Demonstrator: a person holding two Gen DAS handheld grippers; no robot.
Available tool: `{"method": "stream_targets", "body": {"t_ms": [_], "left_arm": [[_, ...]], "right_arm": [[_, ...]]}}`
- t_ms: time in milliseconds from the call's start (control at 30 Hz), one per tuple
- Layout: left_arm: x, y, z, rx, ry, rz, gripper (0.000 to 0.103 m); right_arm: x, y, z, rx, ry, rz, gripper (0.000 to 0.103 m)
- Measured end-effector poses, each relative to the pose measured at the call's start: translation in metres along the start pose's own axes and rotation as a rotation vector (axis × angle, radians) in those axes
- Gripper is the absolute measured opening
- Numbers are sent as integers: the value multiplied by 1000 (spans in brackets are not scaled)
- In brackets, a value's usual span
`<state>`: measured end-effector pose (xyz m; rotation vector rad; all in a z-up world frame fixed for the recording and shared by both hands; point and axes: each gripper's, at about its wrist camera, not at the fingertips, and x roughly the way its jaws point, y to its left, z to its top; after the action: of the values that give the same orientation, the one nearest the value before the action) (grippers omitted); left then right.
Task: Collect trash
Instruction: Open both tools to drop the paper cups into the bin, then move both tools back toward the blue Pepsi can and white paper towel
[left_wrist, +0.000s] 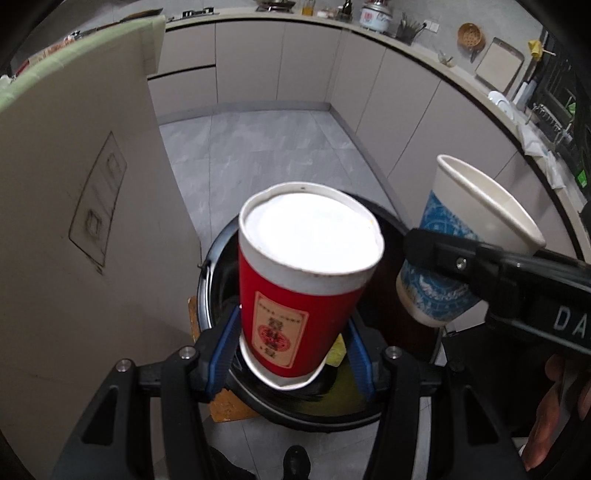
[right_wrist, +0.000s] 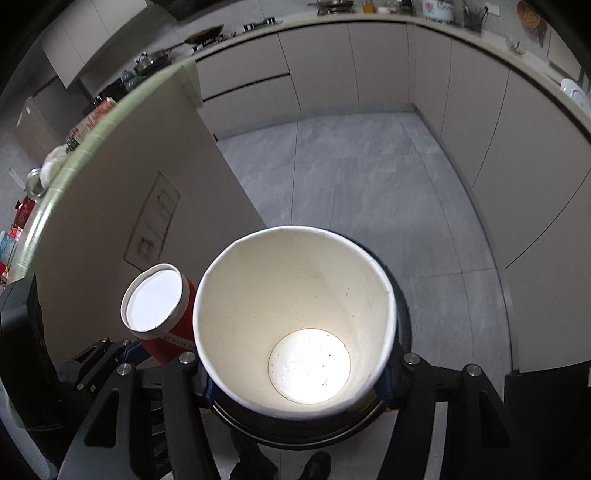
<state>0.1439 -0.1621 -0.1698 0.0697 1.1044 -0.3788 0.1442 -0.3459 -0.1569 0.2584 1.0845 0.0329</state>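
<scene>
- Left gripper (left_wrist: 293, 350): blue pads clamped on either side of a red paper cup (left_wrist: 295, 295), low on its wall near the base; the cup's mouth faces away from the fingers, white inside showing; printed label faces the camera.
- Red cup tilts forward over a round black trash bin (left_wrist: 214, 266); bin rim shows behind and beneath the fingers; something yellow-green lies in the bin, just below the right-hand pad; cannot tell what it is.
- Right gripper (right_wrist: 295, 373): fingers grasp a white paper cup with blue print (left_wrist: 443, 251); in the right wrist view the cup's open mouth fills the space between the fingers, pale interior and round bottom visible, a few dark specks inside; pads mostly hidden behind the cup wall.
- From the left wrist view the black finger of the right gripper crosses the blue cup's side, pressed against it; cup tilted, rim up and away.
- The two cups sit side by side, apart, both above the same bin; red one to the left of the right gripper's fingers.
- Beyond the fingers: grey tile floor (right_wrist: 351, 177), beige cabinets (right_wrist: 388, 62), a counter panel (left_wrist: 74, 184) at left.
</scene>
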Motion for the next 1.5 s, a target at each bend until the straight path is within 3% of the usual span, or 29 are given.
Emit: {"method": "stream_targets", "body": {"t_ms": [100, 167, 200, 233, 267, 300, 467, 600, 1067, 1367, 1500], "left_arm": [[9, 1, 1, -21, 16, 5, 57], [12, 2, 2, -35, 19, 2, 66], [12, 4, 2, -50, 17, -5, 74], [12, 7, -1, -68, 17, 3, 92], [9, 10, -2, -77, 14, 33, 98], [4, 12, -4, -83, 5, 58, 101], [-17, 20, -8, -105, -6, 67, 101], [-32, 16, -8, -98, -25, 68, 101], [-137, 19, 19, -51, -222, 108, 101], [-188, 80, 17, -187, -339, 224, 102], [-202, 121, 7, -264, -356, 285, 102]], "right_arm": [[13, -1, 4, 0, 24, 10, 65], [19, -3, 7, 14, 42, 32, 67], [24, -4, 10, 26, 62, 59, 72], [28, -8, 12, 50, 84, 67, 94], [28, -15, 13, 83, 84, 39, 103], [24, -22, 14, 109, 64, 32, 103], [1, -43, 21, 187, 17, 17, 103], [-21, -38, 25, 164, -26, -13, 103], [-121, -1, 49, 81, -220, -30, 103], [-141, 64, 69, -39, -295, 40, 103], [-135, 104, 76, -103, -277, 93, 103]]}}
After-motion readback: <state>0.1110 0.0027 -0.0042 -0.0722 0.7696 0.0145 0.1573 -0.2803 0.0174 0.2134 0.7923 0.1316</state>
